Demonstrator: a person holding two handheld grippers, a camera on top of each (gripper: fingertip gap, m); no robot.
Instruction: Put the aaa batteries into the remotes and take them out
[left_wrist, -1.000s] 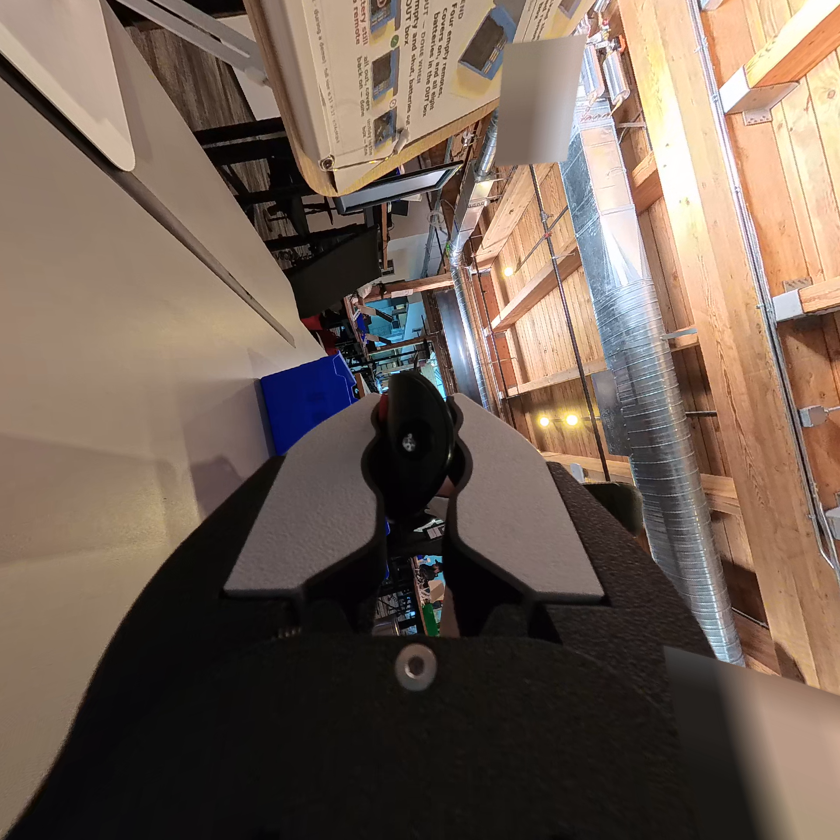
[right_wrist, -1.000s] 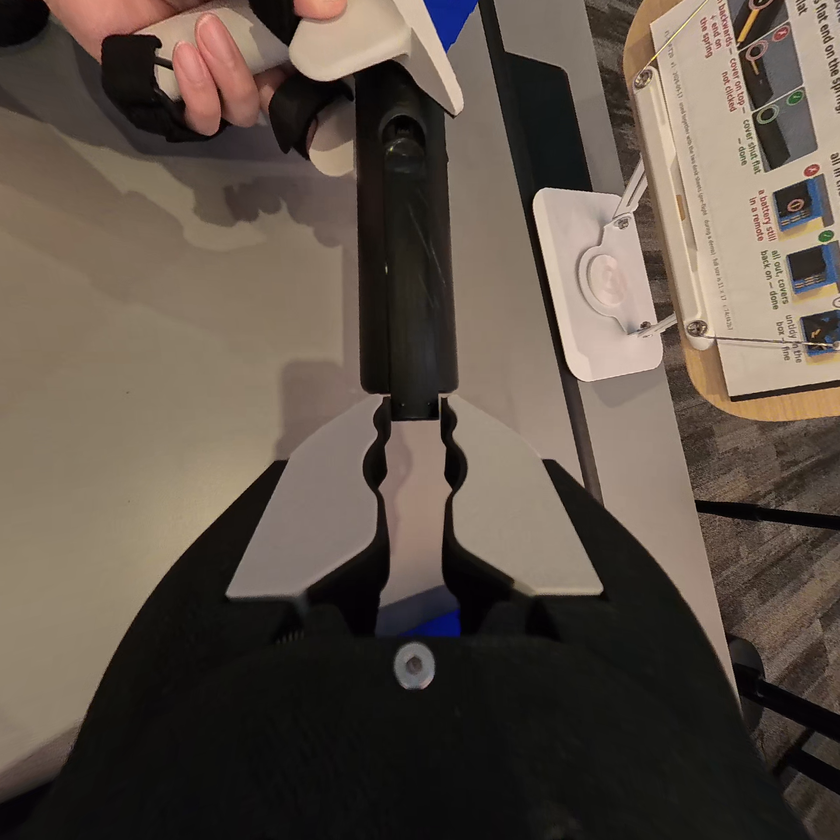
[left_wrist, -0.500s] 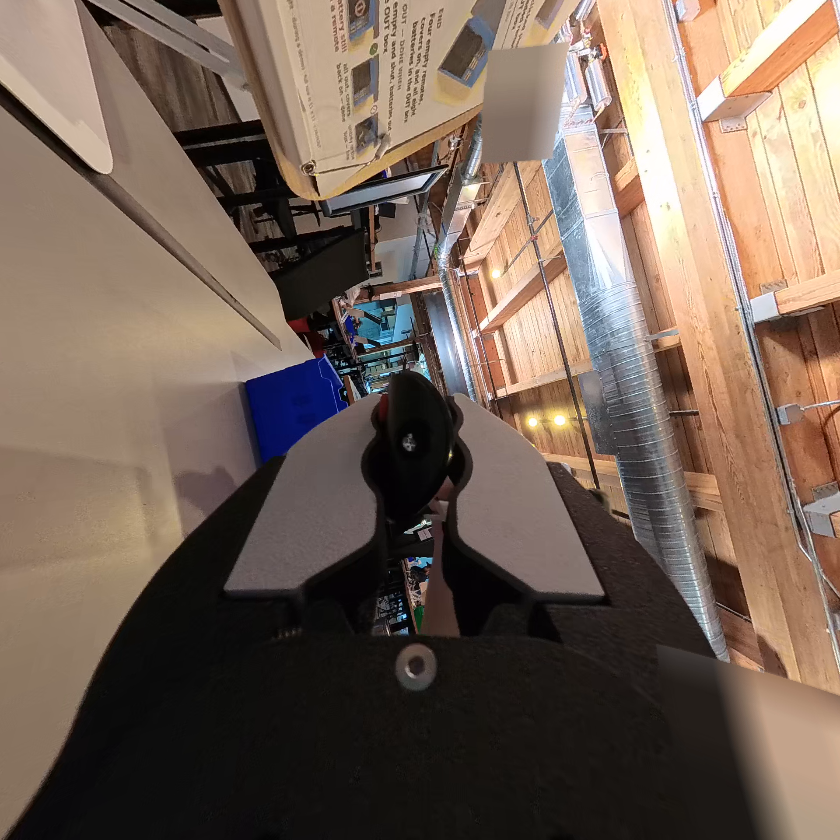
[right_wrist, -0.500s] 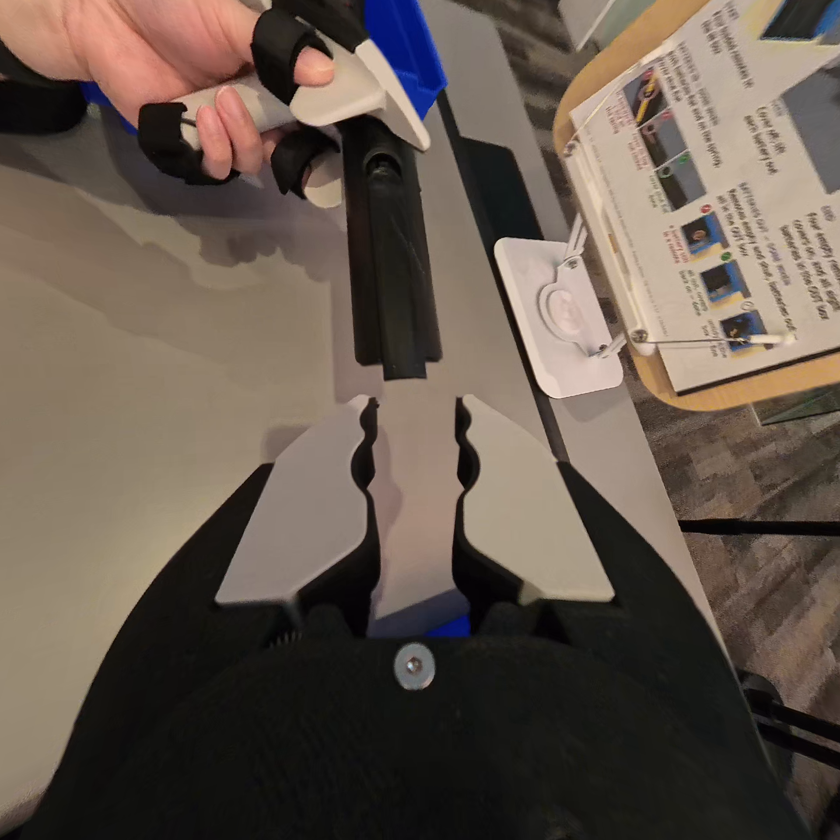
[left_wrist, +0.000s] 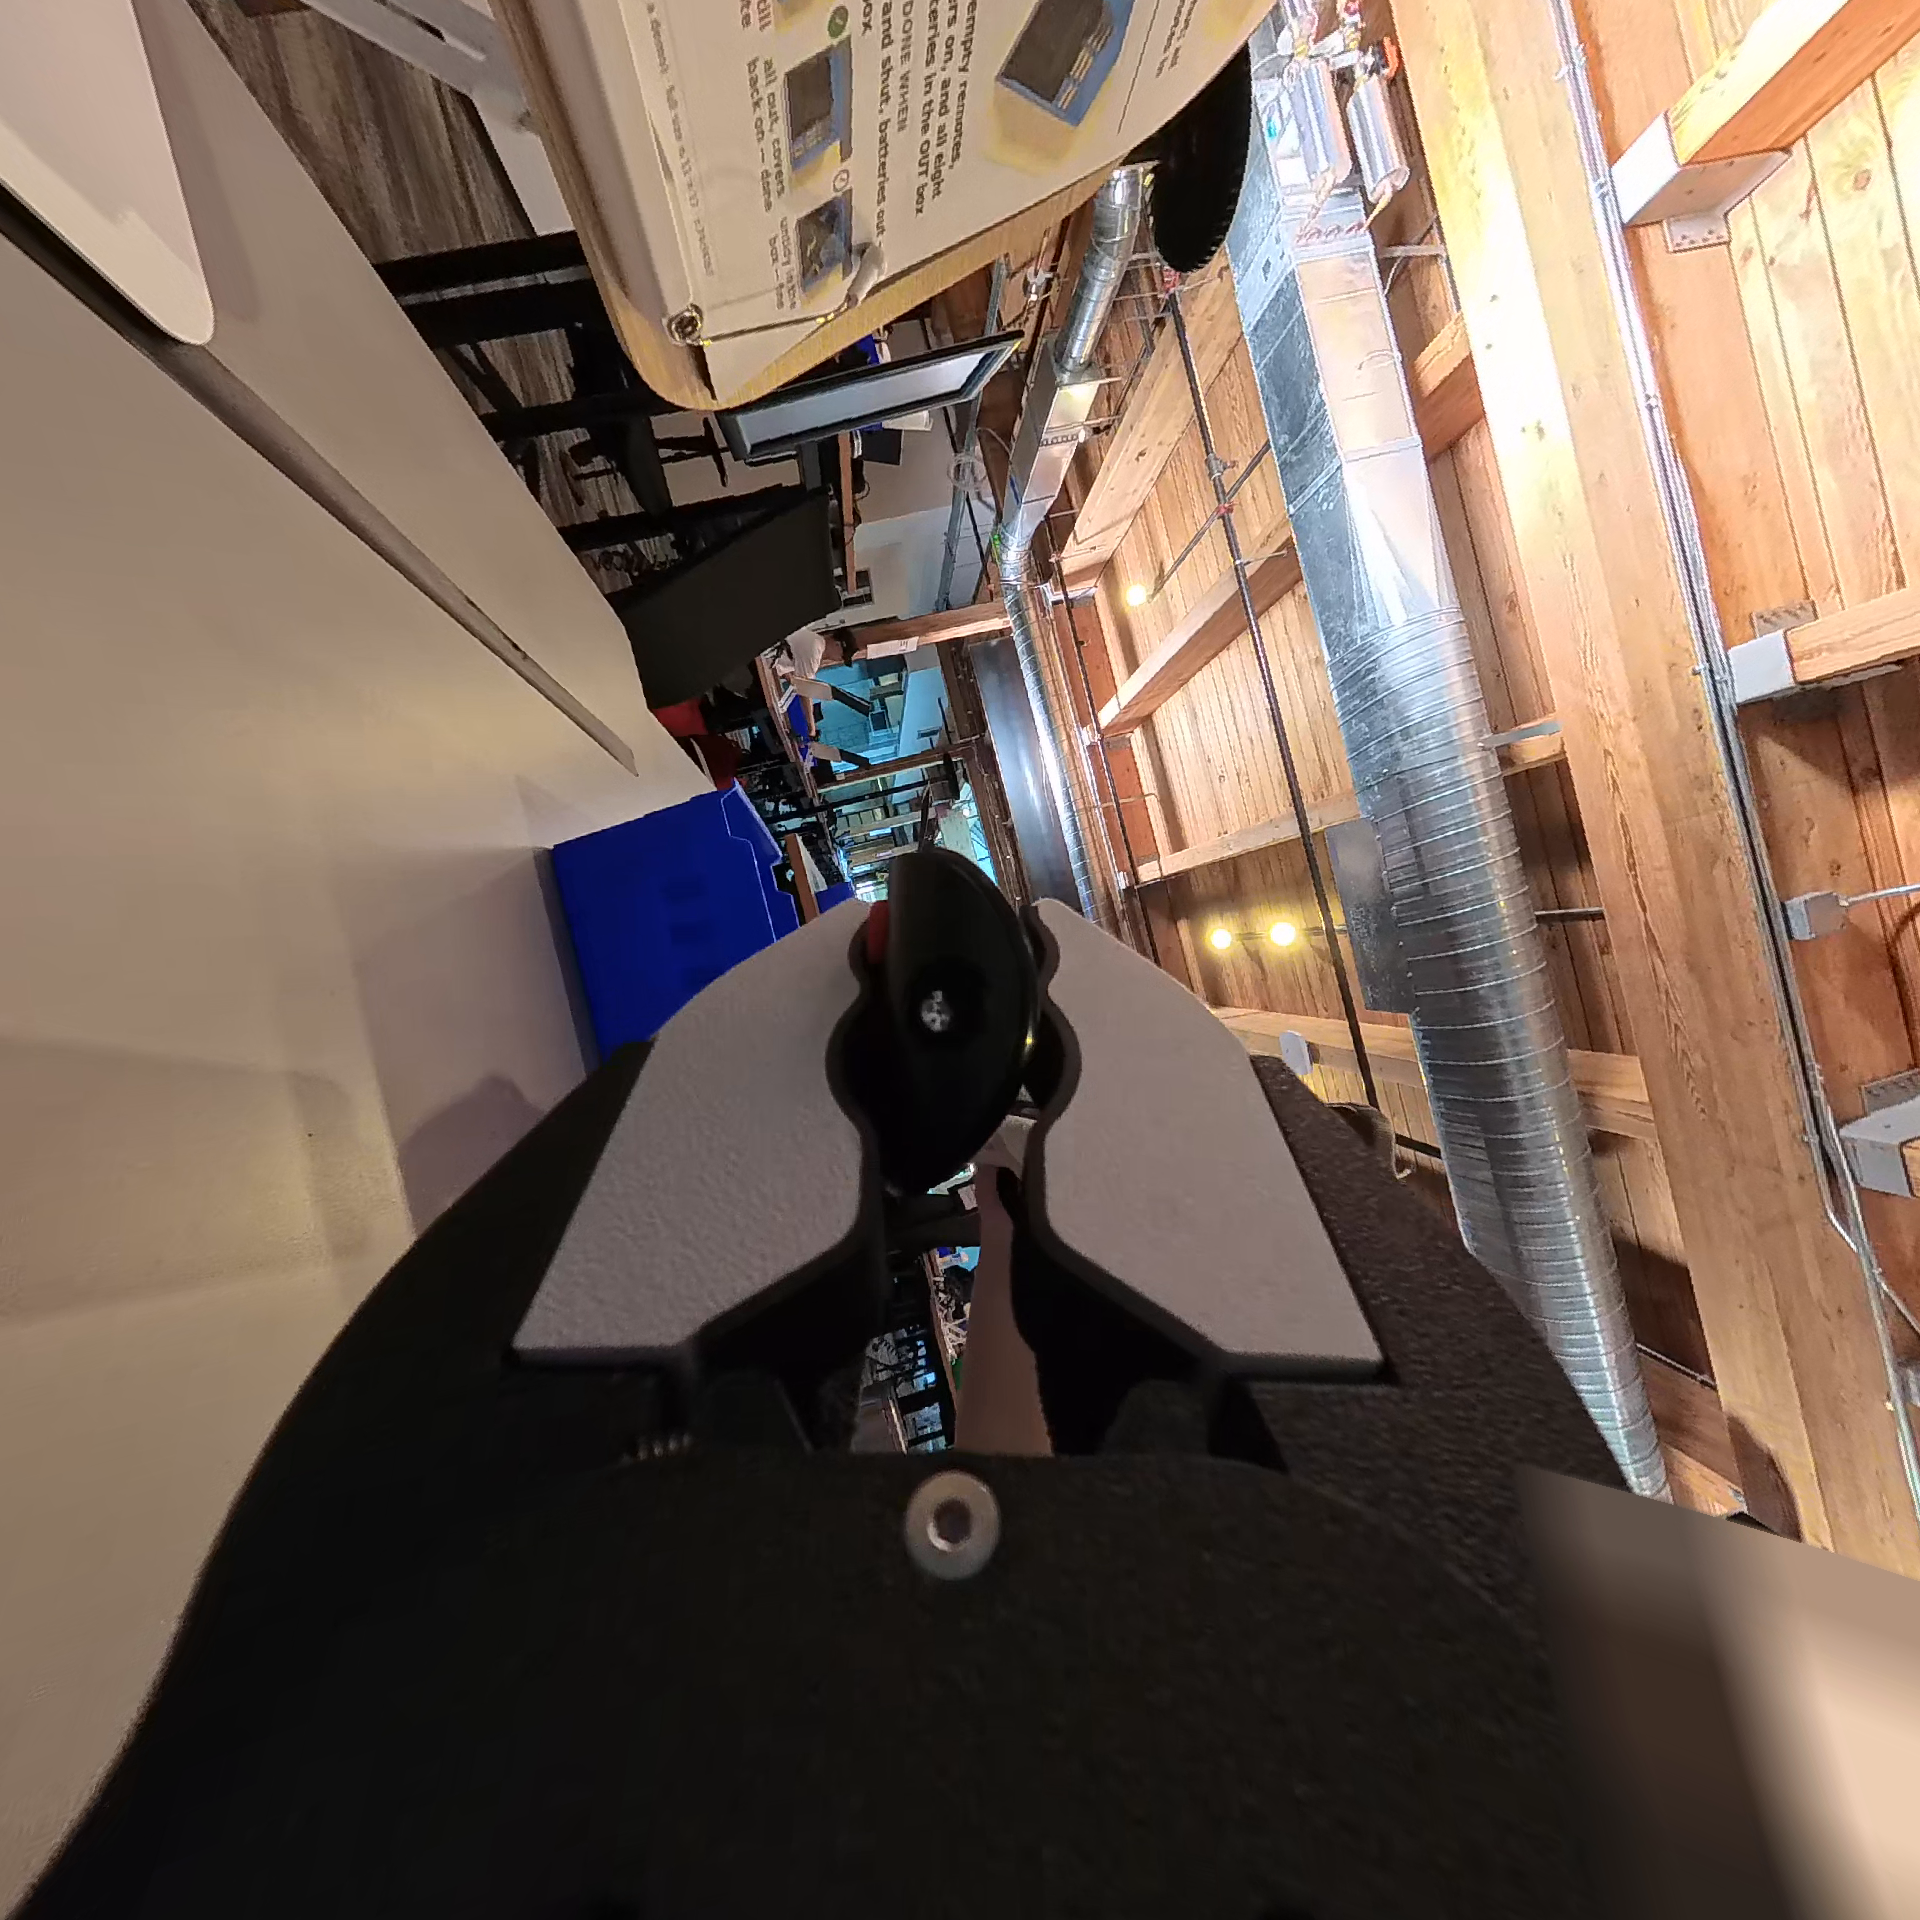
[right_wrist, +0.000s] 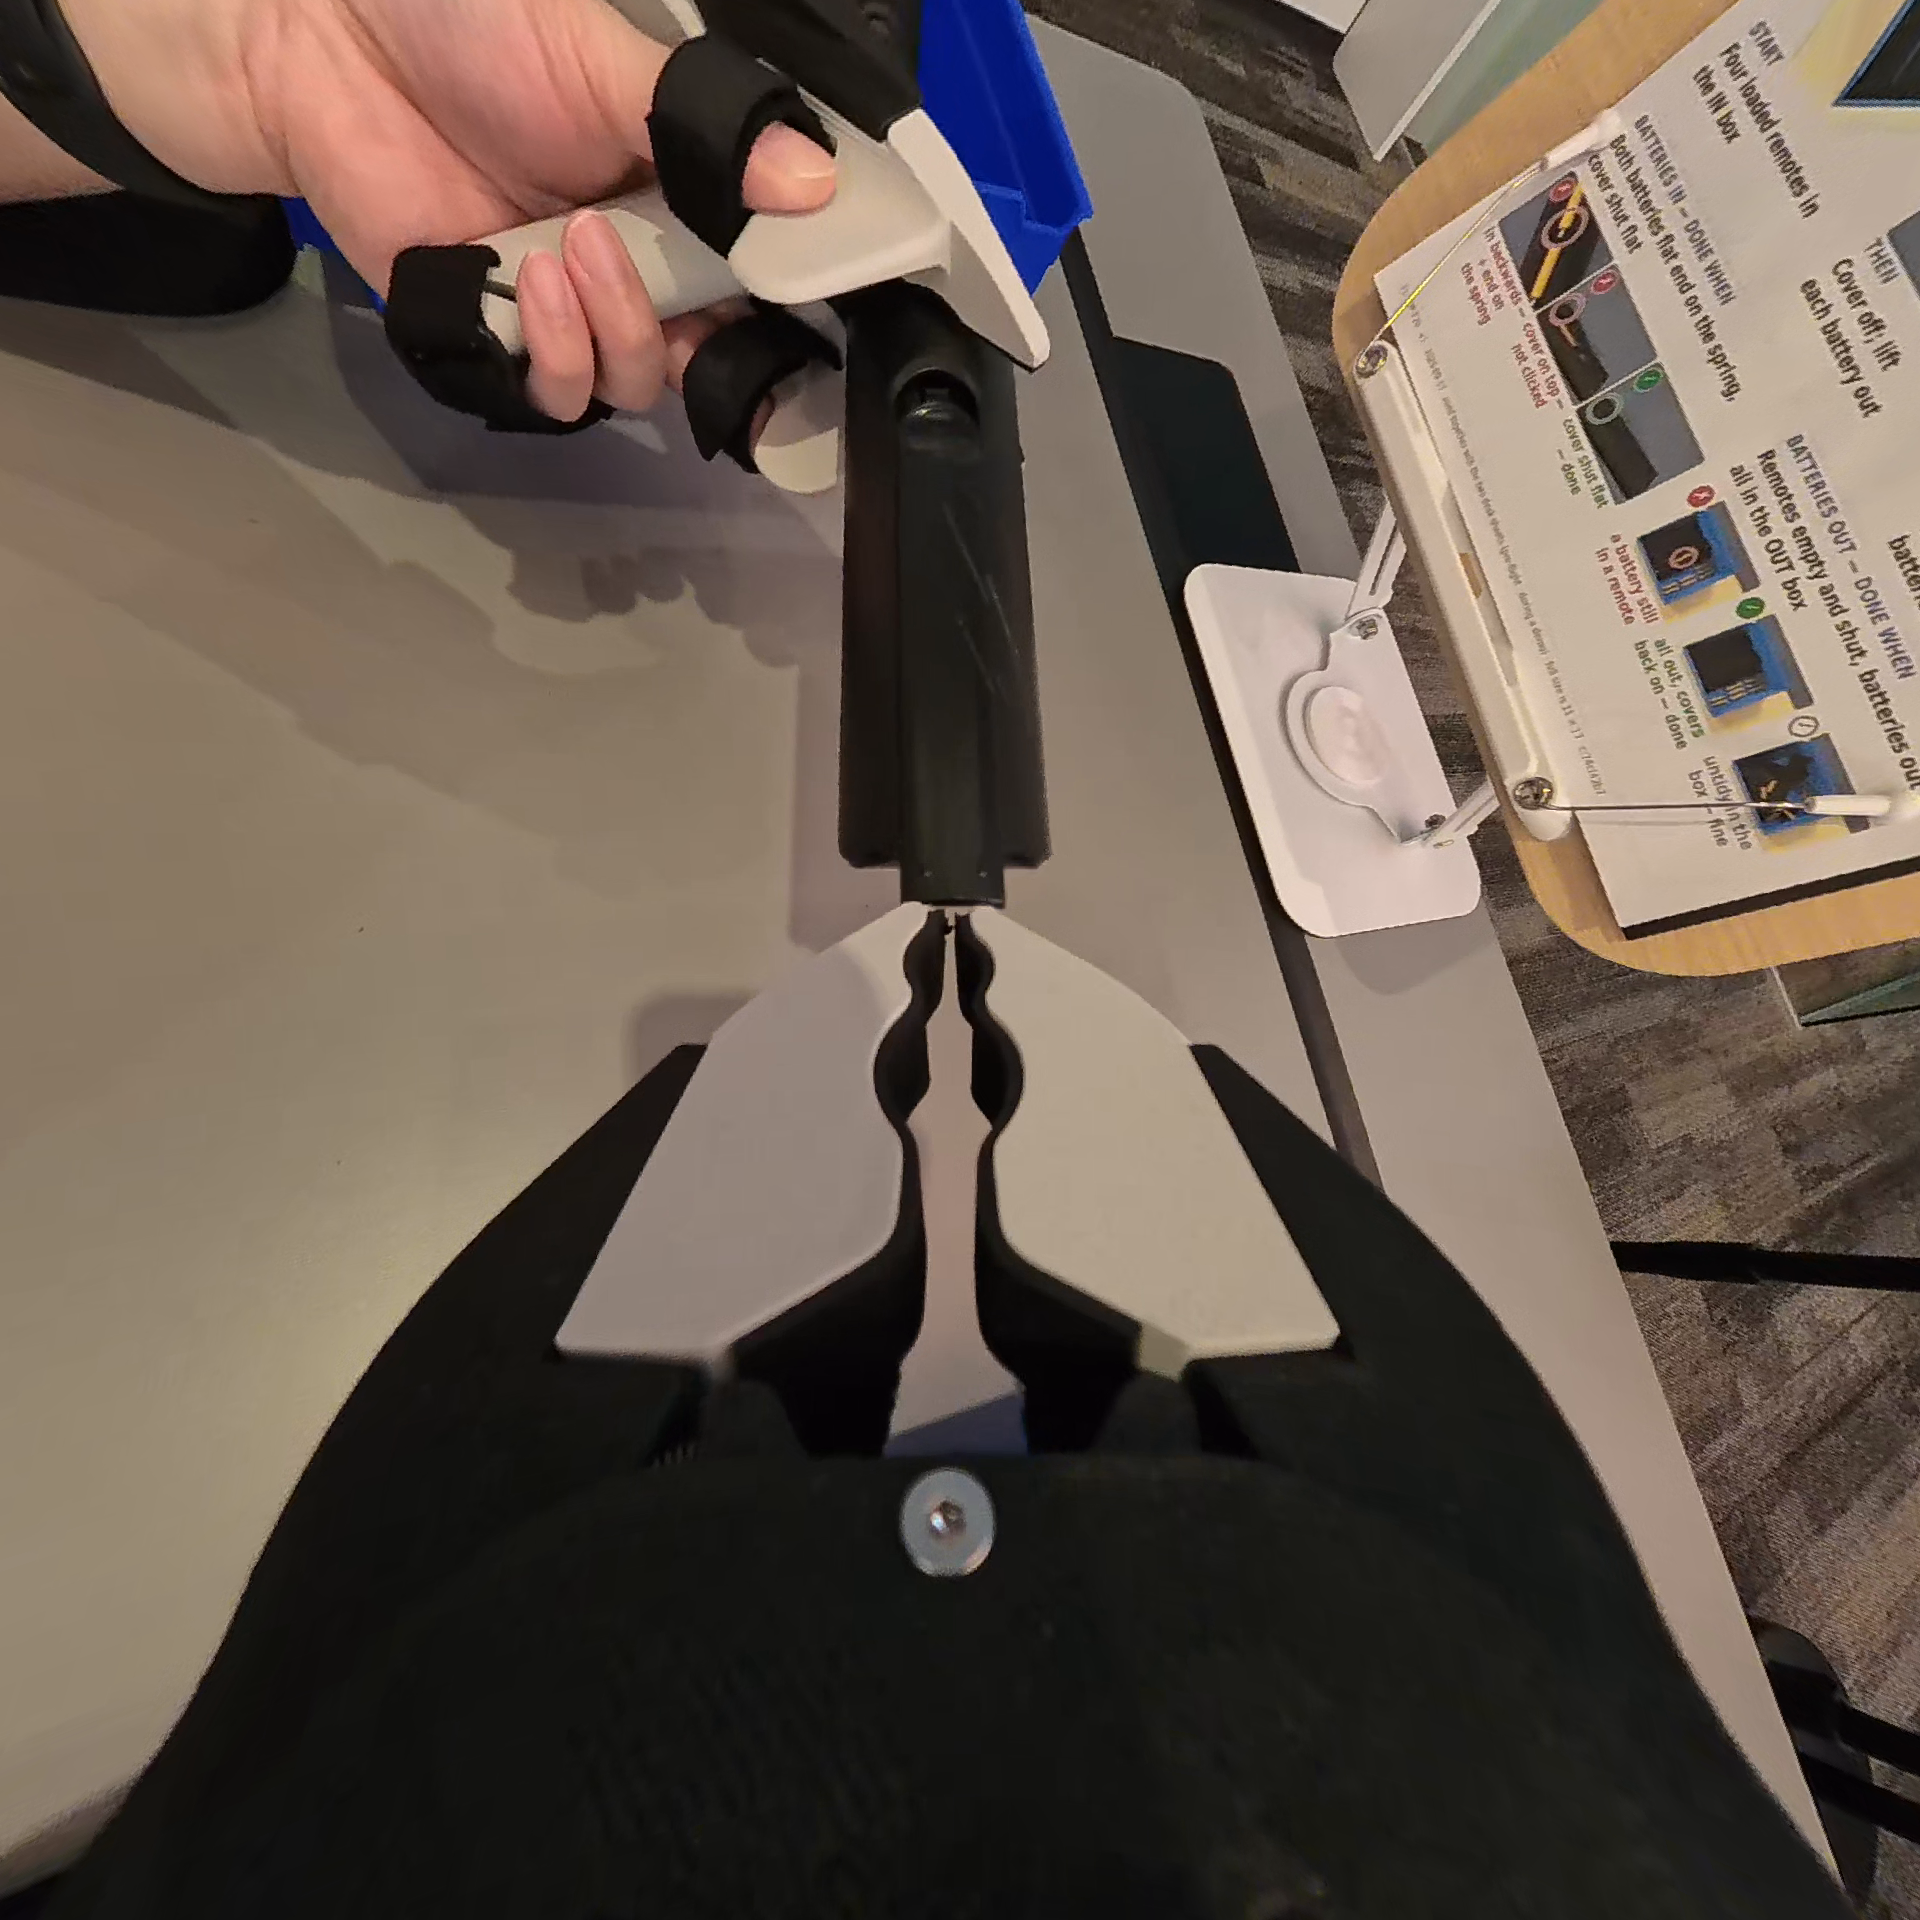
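The black remote is held above the grey tabletop, its far end clamped in the left claw, seen end-on there with a red button at its edge. The right claw sits at the remote's near end, fingertips nearly together, seemingly pinching a small tab. A hand grips the left claw's handle. A blue bin lies beyond, an instruction sheet to the right.

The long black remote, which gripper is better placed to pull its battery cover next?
Probably right. The right gripper has its tips nearly together at the long black remote's near end; the left gripper already clamps its far end.
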